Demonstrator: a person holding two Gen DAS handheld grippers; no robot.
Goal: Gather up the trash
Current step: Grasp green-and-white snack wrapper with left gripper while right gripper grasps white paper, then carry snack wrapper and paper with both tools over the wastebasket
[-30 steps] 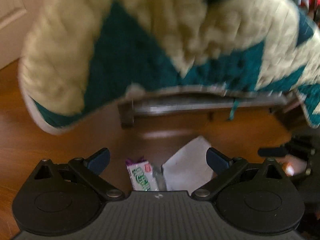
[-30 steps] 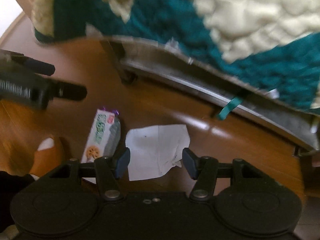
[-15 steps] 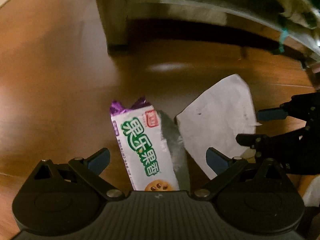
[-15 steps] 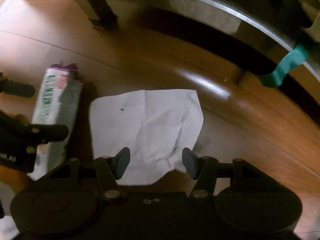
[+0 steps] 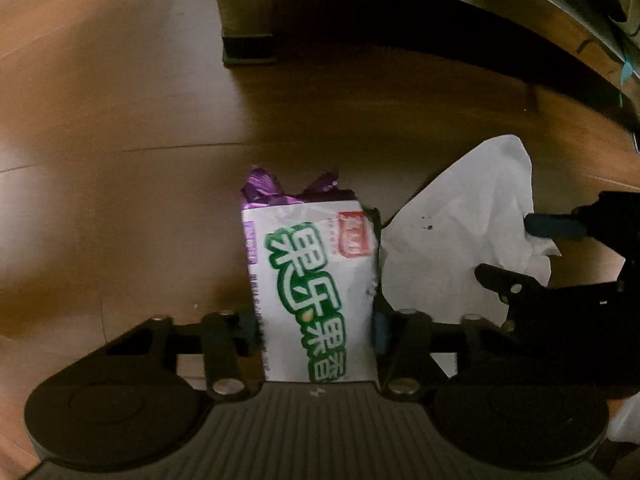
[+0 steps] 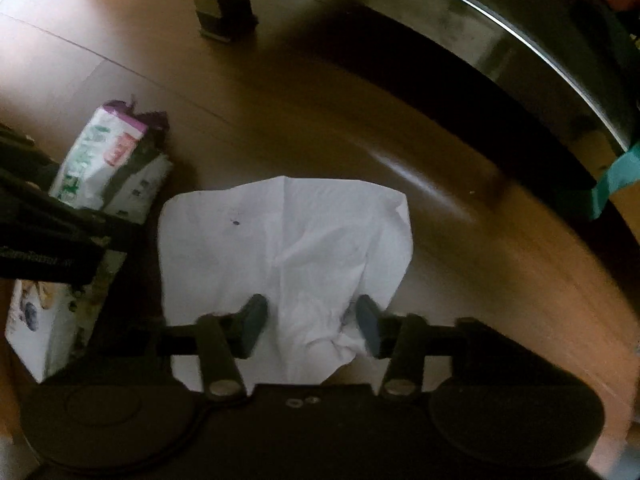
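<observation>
A: What is seen between the fingers of the left gripper [image 5: 314, 330]?

B: A snack packet [image 5: 316, 284] is seen there, lying on the wooden floor [image 5: 120, 140]. The packet is white with big green letters and a small red mark. Both blue pads are pressed against its sides, so the left gripper is clamped on the packet.

A: Which way is the packet pointed?

B: Its long side runs straight away from the left gripper. The crinkled purple end is pointed at the dark furniture leg [image 5: 248, 12] farther off. The near end is hidden behind the gripper body. What is inside the packet cannot be told.

A: What is found by the right gripper [image 6: 310, 326]?

B: A white paper tissue [image 6: 288, 240] is spread flat on the floor. It is creased down the middle, and a tiny dark spot is seen on it. Its crumpled near edge is placed between the two fingers. The fingers are held apart, with a gap at each side of the crumple, so nothing is pinched yet.

A: How are the two bits of trash placed?

B: The tissue is laid just beside the packet, on its right. A green strap [image 6: 614, 176] is hung from the furniture rail at the far right.
</observation>
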